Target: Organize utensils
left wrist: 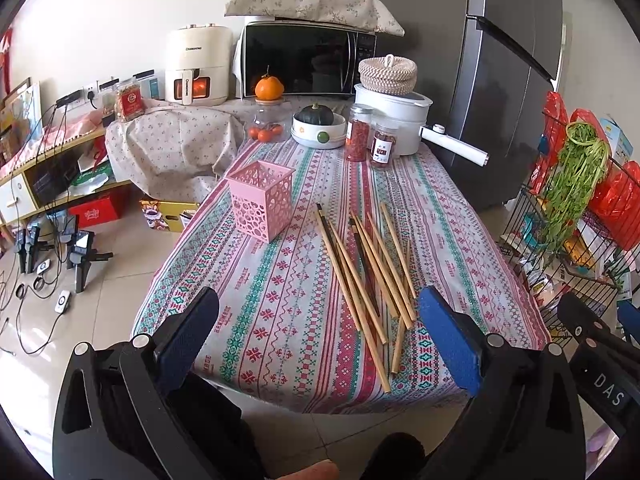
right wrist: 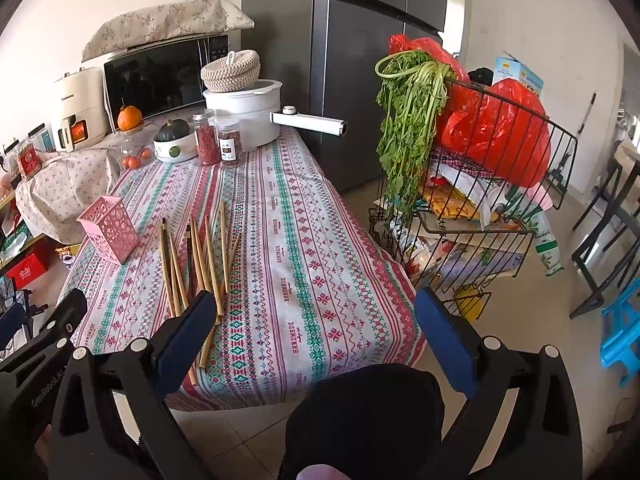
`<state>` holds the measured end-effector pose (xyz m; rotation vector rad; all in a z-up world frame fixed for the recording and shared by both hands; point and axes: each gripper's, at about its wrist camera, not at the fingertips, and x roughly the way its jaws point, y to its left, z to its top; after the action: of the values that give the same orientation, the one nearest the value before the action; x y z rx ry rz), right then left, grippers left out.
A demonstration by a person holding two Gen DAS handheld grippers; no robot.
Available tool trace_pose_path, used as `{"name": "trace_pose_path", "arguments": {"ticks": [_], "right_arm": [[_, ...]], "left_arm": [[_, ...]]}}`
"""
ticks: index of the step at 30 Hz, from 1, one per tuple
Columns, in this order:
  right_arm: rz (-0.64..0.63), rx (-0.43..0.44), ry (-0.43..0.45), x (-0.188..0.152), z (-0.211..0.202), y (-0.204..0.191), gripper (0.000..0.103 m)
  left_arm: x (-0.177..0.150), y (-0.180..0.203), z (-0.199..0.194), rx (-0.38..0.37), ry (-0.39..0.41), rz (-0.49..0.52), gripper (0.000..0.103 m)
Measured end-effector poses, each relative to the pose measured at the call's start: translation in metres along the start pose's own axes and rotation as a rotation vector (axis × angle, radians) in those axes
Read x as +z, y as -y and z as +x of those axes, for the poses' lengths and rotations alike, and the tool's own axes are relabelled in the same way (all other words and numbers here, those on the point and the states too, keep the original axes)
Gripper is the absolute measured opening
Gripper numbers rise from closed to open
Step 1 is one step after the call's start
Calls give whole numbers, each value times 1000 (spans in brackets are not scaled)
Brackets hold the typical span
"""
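Several bamboo chopsticks (left wrist: 362,276) lie loose in a fan on the patterned tablecloth (left wrist: 280,280), some with dark tips. A pink perforated square holder (left wrist: 260,200) stands upright to their left, with nothing sticking out of its top. My left gripper (left wrist: 318,320) hovers open above the near table edge, nothing between its blue pads. In the right wrist view the chopsticks (right wrist: 200,264) and pink holder (right wrist: 110,228) sit left of centre. My right gripper (right wrist: 314,320) is open too, held over the table's near right corner, its left pad above the chopstick ends.
At the table's far end stand jars (left wrist: 358,132), a bowl with a squash (left wrist: 318,126), a white pot (left wrist: 394,114) with a long handle, and a microwave (left wrist: 304,60). A wire rack (right wrist: 492,184) with greens and red bags stands to the right. A fridge (right wrist: 360,60) rises behind.
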<state>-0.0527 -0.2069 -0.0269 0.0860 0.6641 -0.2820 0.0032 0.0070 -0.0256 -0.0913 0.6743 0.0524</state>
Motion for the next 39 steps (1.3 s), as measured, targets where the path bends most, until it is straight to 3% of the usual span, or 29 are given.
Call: {"name": "trace_pose_path", "arguments": {"ticks": [7, 10, 12, 15, 17, 18, 20, 22, 24, 26, 30, 33, 35, 37, 39], "right_arm": [[16, 22, -21, -1, 6, 2, 96], [76, 153, -92, 4, 19, 10, 96], [138, 250, -139, 11, 31, 16, 96], [237, 363, -181, 32, 54, 21, 96], [312, 454, -213, 54, 77, 21, 96], [331, 485, -235, 60, 86, 18, 96], [381, 576, -337, 76, 121, 13, 96], [482, 671, -468, 89, 167, 8, 96], [543, 727, -566, 98, 205, 1, 96], [580, 767, -644, 104, 239, -8, 96], [562, 773, -693, 108, 277, -15, 96], [454, 686, -647, 103, 291, -21, 96], [433, 635, -684, 95, 299, -19, 96], [447, 705, -729, 94, 306, -22, 96], [448, 717, -747, 94, 310, -21, 96]], "left_arm": [[5, -5, 15, -17, -81, -32, 96], [16, -17, 28, -22, -121, -74, 96], [33, -28, 35, -13, -96, -102, 96], [62, -30, 57, -45, -73, -52, 96], [74, -24, 94, -47, -202, 13, 96], [76, -21, 123, -53, -324, 32, 96], [72, -23, 160, -26, -455, -15, 95], [70, -23, 187, 2, -523, -67, 86], [68, -19, 215, 10, -597, -112, 70], [67, -14, 233, 48, -630, -137, 68], [70, -6, 256, 150, -623, -160, 65], [77, -6, 272, 202, -623, -176, 60], [82, -2, 282, 227, -626, -174, 57], [85, -2, 290, 253, -626, -171, 55], [88, -3, 297, 270, -630, -177, 55]]}}
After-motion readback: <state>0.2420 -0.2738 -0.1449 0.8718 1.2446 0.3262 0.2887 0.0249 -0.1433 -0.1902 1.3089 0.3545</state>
